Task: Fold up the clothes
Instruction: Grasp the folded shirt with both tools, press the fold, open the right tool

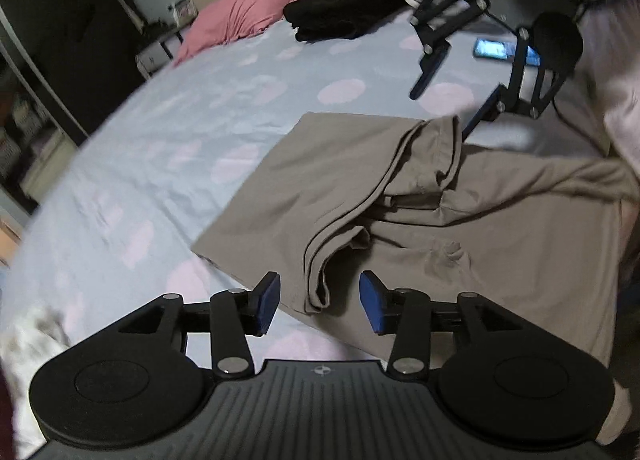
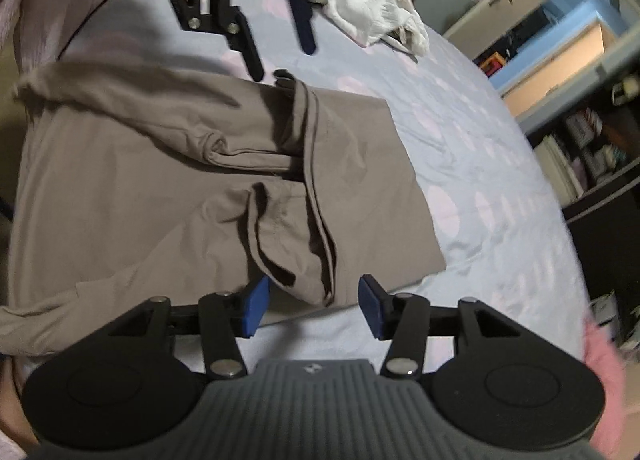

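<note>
My left tongs (image 1: 319,302) and right tongs (image 2: 314,306) both stand apart, gripping nothing, a fold edge of the shirt (image 1: 460,228) lying between each pair of pads. Shirt lies half-folded on the bed (image 1: 168,148).

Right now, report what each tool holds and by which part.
Nothing is held. The left tool and right tool both stand open at the folded edge of the brown garment, pads clear of the cloth.

The folded garment (image 1: 420,212) lies on the bed (image 1: 160,132), with a doubled flap across its middle. The left gripper (image 1: 319,302) and right gripper (image 2: 310,306) stand at opposite ends of that flap. Behind the garment lie a pillow (image 1: 252,12), dark clothing (image 1: 336,16) and, apparently, a phone (image 1: 494,49).
</note>
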